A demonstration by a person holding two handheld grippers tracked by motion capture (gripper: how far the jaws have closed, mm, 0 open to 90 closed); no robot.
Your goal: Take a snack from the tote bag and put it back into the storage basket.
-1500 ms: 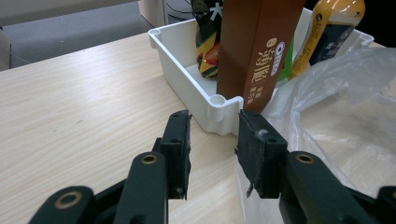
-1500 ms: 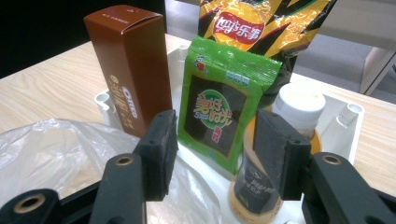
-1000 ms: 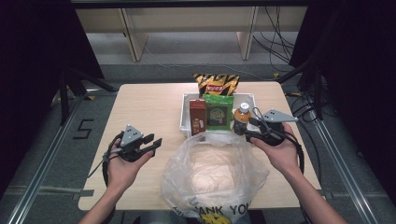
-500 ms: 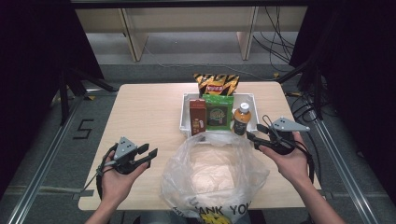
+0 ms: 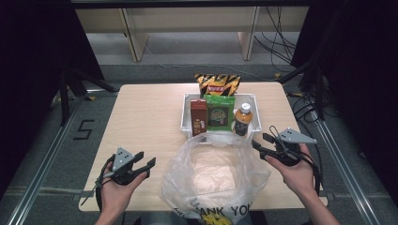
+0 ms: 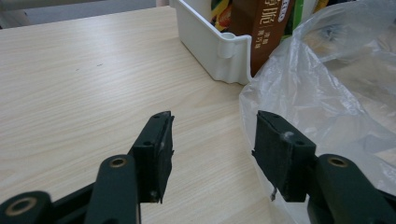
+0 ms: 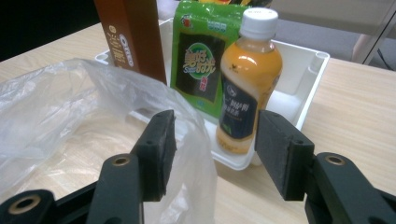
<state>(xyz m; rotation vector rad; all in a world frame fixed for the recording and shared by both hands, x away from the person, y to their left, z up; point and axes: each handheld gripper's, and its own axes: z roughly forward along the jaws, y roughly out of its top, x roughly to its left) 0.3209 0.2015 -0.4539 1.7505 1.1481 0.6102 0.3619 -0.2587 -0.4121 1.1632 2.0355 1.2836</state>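
A clear plastic bag lies open at the front middle of the table. Behind it a white tray holds a brown carton, a green packet and an orange drink bottle, all upright. My left gripper is open, low over the table left of the bag, nothing between its jaws. My right gripper is open beside the bag's right rim. In the right gripper view the bottle stands ahead between the jaws, not held, with the bag's edge in front.
A yellow and black snack bag leans at the tray's far side. Bare wood spreads left of the tray. Metal floor rails flank the table, cables hang at its right, and shelving stands behind.
Both hands have drawn back toward the near edge. The right gripper moved away from the bottle to the right; the left dropped down and back. Both stayed open.
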